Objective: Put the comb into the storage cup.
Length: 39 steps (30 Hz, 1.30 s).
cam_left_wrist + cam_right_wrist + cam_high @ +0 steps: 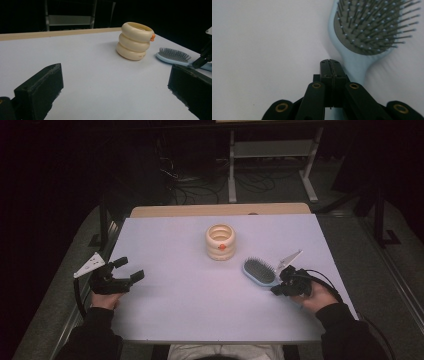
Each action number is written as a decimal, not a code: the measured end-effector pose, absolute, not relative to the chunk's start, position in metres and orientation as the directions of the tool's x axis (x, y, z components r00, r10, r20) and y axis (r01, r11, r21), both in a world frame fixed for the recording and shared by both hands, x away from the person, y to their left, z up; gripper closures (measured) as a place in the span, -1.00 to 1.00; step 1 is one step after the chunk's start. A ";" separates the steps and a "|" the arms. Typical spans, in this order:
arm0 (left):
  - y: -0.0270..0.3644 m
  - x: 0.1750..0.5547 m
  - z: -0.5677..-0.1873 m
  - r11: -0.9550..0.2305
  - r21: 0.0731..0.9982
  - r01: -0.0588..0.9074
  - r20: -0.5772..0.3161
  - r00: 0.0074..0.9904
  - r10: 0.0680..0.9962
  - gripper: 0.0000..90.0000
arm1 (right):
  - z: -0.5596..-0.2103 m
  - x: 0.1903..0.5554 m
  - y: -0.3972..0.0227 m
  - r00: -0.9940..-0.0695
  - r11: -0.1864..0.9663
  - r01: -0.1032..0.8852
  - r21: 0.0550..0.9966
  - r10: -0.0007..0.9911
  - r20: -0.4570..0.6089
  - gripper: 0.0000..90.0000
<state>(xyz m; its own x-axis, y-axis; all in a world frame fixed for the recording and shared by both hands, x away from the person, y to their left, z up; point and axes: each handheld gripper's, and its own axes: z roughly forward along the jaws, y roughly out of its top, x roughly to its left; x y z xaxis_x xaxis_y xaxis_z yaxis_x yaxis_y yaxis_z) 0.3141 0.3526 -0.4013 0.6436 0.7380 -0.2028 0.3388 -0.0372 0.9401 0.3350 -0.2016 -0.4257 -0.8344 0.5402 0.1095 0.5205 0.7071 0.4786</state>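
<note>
A light blue hairbrush [259,271] lies bristles up on the white table [175,310], right of centre. My right gripper [275,290] is shut at the brush's handle end, its jaws pressed flat together with nothing between them. In the right gripper view the shut gripper [329,62] sits over the handle of the hairbrush [367,27], which runs under it. A cream ringed holder [220,241] with an orange dot stands mid-table. My left gripper [131,268] rests open at the left edge. In its own view the left gripper [115,85] faces the holder [135,41] and the hairbrush [173,55].
The table's wooden far edge [220,210] borders a dark floor with cables and a metal shelf frame [272,150]. Bare white tabletop lies between the two grippers and in front of the holder.
</note>
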 end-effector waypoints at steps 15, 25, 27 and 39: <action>0.353 0.314 -0.401 -0.036 0.940 0.339 -0.204 0.644 0.737 -1.00 | -0.427 0.344 -0.233 -0.768 0.640 0.591 0.492 0.632 0.100 0.96; 0.353 0.314 -0.401 -0.036 0.940 0.339 -0.204 0.644 0.737 -1.00 | -0.424 0.344 -0.239 -0.761 0.623 0.594 0.508 0.640 0.105 0.93; 0.352 0.314 -0.401 -0.036 0.940 0.340 -0.204 0.643 0.738 -1.00 | -0.421 0.343 -0.240 -0.763 0.617 0.588 0.523 0.638 0.105 0.93; 0.352 0.314 -0.402 -0.036 0.940 0.341 -0.204 0.643 0.738 -1.00 | -0.403 0.342 -0.243 -0.767 0.600 0.563 0.569 0.635 0.089 0.86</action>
<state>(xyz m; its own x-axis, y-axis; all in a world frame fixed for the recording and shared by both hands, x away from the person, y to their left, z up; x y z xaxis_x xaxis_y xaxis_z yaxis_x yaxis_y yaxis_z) 0.3142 0.3523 -0.4016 0.6428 0.7383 -0.2044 0.3405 -0.0364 0.9395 0.3417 -0.2434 -0.4035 -0.7672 0.6352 0.0889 0.5627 0.6001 0.5686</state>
